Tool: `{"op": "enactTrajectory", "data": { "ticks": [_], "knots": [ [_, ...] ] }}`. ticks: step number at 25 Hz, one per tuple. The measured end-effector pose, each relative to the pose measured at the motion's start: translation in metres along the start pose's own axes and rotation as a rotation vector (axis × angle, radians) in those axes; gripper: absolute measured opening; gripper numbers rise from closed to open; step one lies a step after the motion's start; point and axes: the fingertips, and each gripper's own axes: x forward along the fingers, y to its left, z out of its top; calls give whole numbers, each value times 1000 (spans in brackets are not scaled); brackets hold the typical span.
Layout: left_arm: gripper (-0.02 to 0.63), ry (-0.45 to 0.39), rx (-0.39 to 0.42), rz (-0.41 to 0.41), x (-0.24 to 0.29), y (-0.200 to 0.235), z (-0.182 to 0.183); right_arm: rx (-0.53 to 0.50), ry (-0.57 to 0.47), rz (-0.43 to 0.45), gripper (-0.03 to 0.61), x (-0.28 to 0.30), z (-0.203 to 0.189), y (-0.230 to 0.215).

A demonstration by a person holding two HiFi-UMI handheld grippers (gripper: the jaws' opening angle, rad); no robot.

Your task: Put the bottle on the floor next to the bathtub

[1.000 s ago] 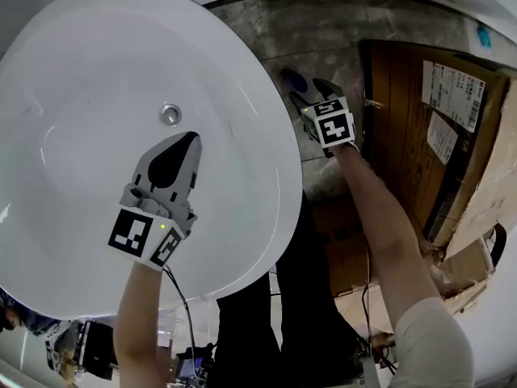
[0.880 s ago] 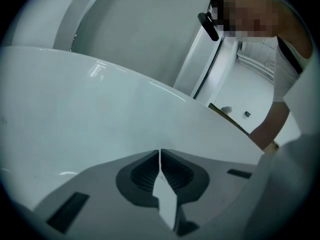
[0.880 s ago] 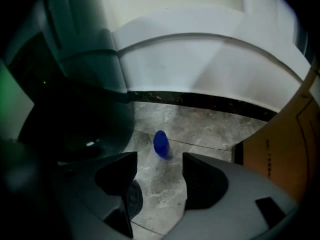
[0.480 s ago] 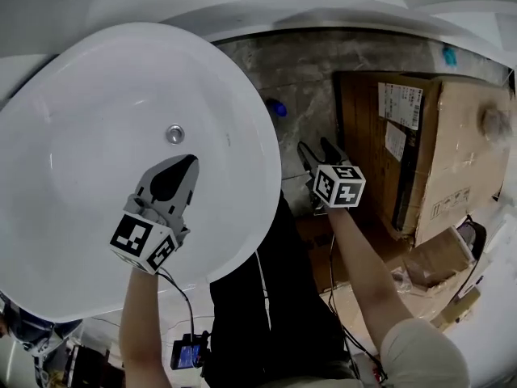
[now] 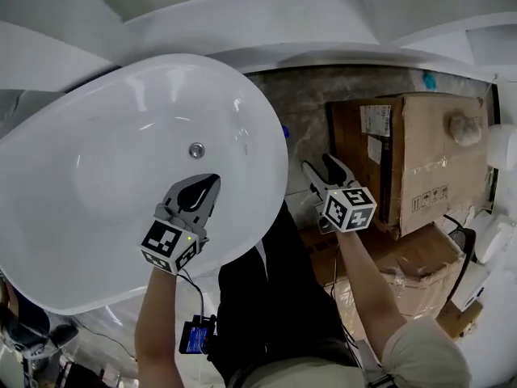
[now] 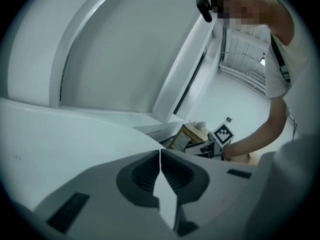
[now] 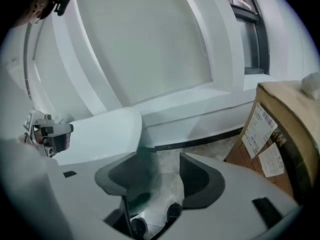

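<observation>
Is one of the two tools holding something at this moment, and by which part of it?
Nothing is held. The left tool is shut and empty; the right tool is open, gripping nothing.

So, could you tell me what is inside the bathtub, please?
Only a drain shows in the bathtub; the shut left tool, held over it, covers part of its floor.

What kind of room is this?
Probably a bathroom that isn't finished yet, or a storeroom: there is a big white bathtub with a drain, a stone-look floor beside it, and cardboard boxes standing close by.
</observation>
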Motion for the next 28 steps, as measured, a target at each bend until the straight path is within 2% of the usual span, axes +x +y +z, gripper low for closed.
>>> {"op": "enactTrajectory", "data": {
  "ticks": [4, 8, 11, 14, 17, 20, 22, 25, 28],
  "knots": [
    [58, 10, -31, 21, -30, -5, 11, -45, -9, -14, 264, -34, 24, 28],
    [58, -6, -44, 62, -63, -9, 27, -17, -4, -19, 264, -59, 39, 53],
    [58, -25, -65, 50, -89, -24, 42, -21, 33, -17, 264, -78, 45, 70],
    [58, -21, -37, 35, -117, -38, 60, -22, 27, -5, 264, -102, 59, 96],
    [58, -37, -9, 47, -149, -45, 78, -35, 37, 72, 262, -126, 71, 137],
    [58, -78, -32, 68, -178, -52, 94, -86, 79, 179, 262, -155, 72, 179],
    [58, -96, -48, 85, -197, -57, 102, -98, 87, 216, 262, -171, 76, 196],
    [58, -142, -31, 107, -217, -64, 125, -96, 68, 262, 262, -186, 97, 215],
    [58, -193, -44, 107, -236, -73, 134, -136, 59, 295, 262, -198, 107, 235]
  ]
}}
